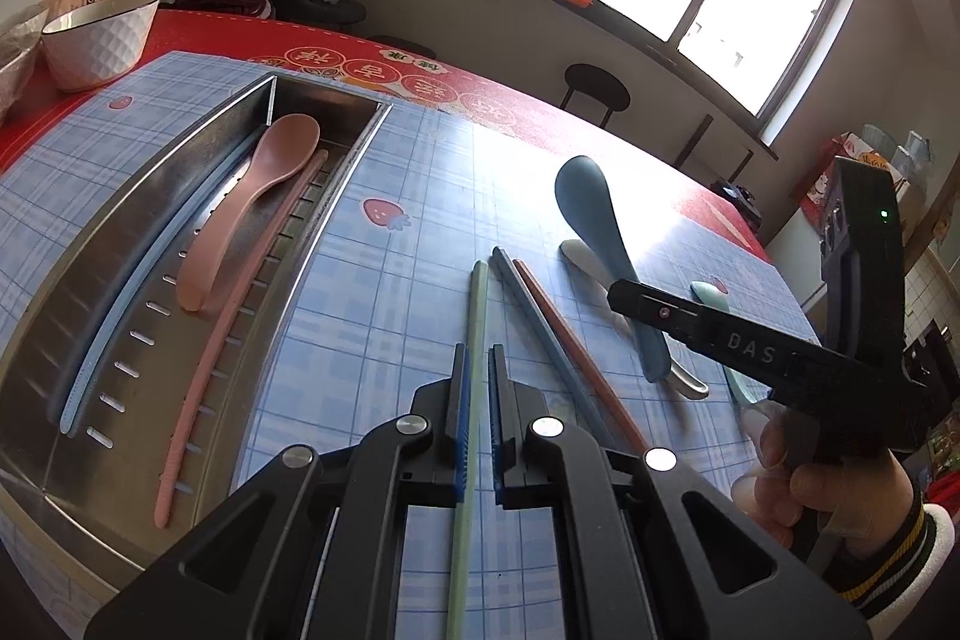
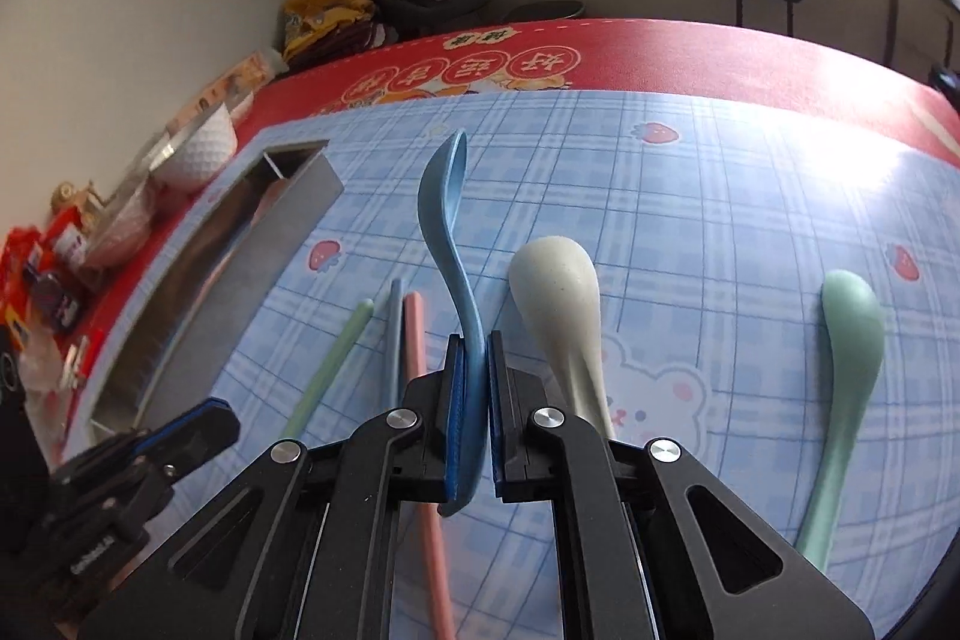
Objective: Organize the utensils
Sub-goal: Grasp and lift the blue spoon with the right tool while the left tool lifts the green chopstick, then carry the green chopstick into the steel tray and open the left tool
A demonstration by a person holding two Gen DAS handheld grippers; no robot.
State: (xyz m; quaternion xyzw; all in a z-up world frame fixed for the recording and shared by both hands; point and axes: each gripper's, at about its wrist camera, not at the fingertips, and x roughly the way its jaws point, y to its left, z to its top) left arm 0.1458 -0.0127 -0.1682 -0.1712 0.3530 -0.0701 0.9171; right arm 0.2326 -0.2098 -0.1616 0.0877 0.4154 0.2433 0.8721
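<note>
My left gripper (image 1: 478, 361) is shut on a pale green chopstick (image 1: 475, 304), which runs between its blue pads and points away over the blue plaid mat. My right gripper (image 2: 477, 340) is shut on the handle of the dark blue spoon (image 2: 444, 196), which is turned on its edge in the right wrist view. The left wrist view shows the same spoon (image 1: 579, 196) with the right gripper (image 1: 621, 295) across its handle. A steel tray (image 1: 120, 232) on the left holds a pink spoon (image 1: 264, 184), a pink chopstick (image 1: 240, 298) and a light blue chopstick (image 1: 150, 268).
A blue chopstick (image 2: 395, 328) and a pink chopstick (image 2: 420, 388) lie on the mat between the grippers. To the right lie a white spoon (image 2: 555, 292) and a mint green spoon (image 2: 852, 328). A white bowl (image 1: 96, 34) stands behind the tray. A hand (image 1: 810, 496) holds the right gripper.
</note>
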